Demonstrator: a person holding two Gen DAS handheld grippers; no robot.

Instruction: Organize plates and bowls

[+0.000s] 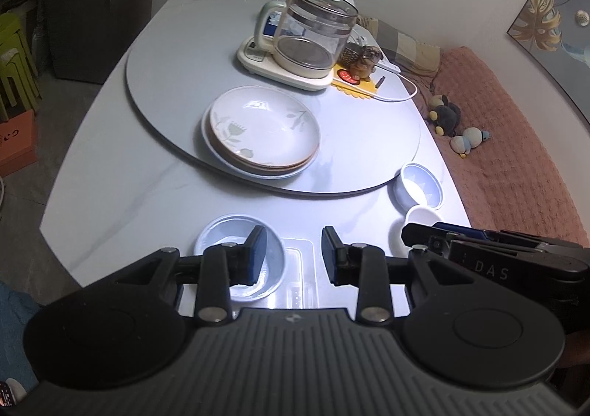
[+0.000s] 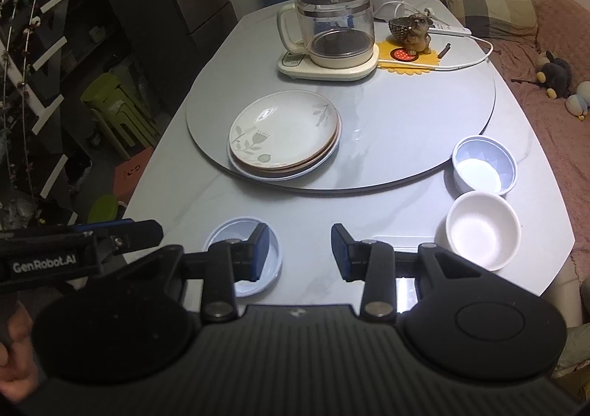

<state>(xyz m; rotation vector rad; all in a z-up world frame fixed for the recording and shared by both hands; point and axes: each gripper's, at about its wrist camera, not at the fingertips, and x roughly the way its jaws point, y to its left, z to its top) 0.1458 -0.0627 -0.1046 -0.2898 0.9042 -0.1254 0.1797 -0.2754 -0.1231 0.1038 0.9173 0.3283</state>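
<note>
The bench [image 2: 368, 217] is pale grey-white with faint marbled veins, and the round turntable [image 2: 424, 128] on it is the same pale grey. On the turntable's near side, the stacked plates [image 2: 284, 128] are cream with grey-green leaf and flower prints and brown rims, over a light blue plate at the bottom. Near the bench's front edge sits a light blue saucer [image 2: 228, 231]. Toward the right edge, one bowl [image 2: 483, 165] is pale blue outside and white within; the bowl [image 2: 483, 231] next to it is plain white. The kettle [image 2: 333, 23] is clear glass on a cream base. A yellow mat [image 2: 409, 63] carries a red dotted disc. Each hand-held gripper [image 2: 300, 253] is black with dark blue pads [image 2: 262, 250].
</note>
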